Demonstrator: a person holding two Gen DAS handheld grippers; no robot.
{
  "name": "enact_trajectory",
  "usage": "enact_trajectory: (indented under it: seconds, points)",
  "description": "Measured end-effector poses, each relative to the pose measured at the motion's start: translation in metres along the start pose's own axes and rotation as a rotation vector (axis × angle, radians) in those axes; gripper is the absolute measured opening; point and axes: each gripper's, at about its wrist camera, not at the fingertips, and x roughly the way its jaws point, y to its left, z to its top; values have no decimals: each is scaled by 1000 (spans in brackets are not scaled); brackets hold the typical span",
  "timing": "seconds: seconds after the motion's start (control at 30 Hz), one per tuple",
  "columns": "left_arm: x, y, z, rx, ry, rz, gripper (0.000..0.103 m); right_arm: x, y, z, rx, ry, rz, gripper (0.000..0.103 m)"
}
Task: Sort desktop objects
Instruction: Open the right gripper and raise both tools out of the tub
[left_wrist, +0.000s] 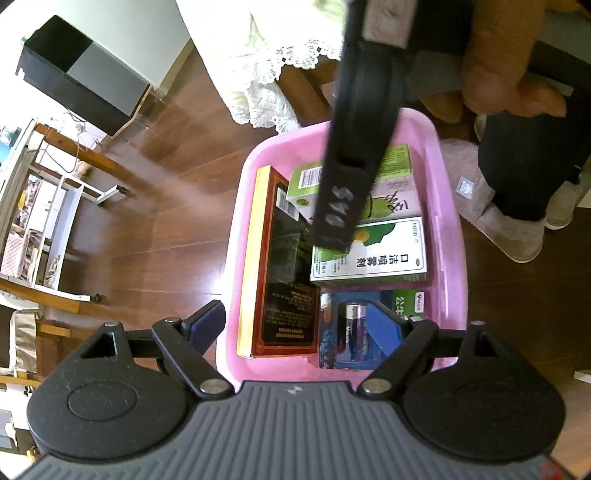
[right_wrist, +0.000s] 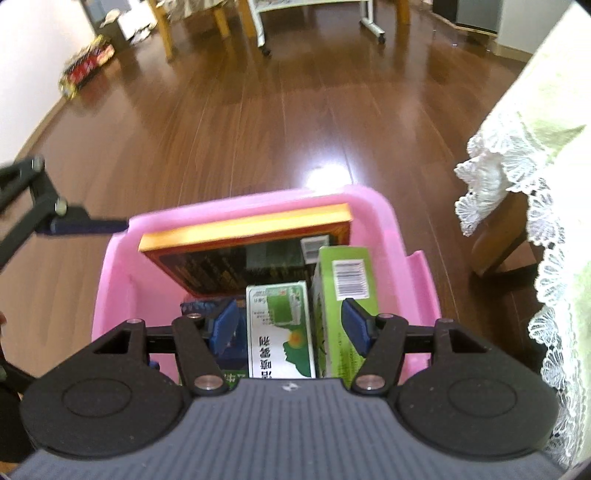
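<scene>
Judging by the packed pink bin (left_wrist: 448, 229) on the floor, sorting is nearly done: book (left_wrist: 284, 266), boxes (right_wrist: 280, 328) and battery (left_wrist: 352, 332) are inside. Both grippers' fingers (left_wrist: 382, 326) are held wide, empty.

The white-and-green cardboard box (left_wrist: 369, 254) in the pink plastic tub (left_wrist: 448, 236) bears the Chinese characters 口洁喷雾剂. White handwritten digits reading roughly "540" stand on a black flat bar (left_wrist: 341, 199) over the tub.
</scene>
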Motion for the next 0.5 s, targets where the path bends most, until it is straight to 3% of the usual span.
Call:
enact_trajectory:
  seconds: [0.5]
  points:
    - [-7,-11,20,74,12,0,84,-25,-24,-3,94,-74,10,59]
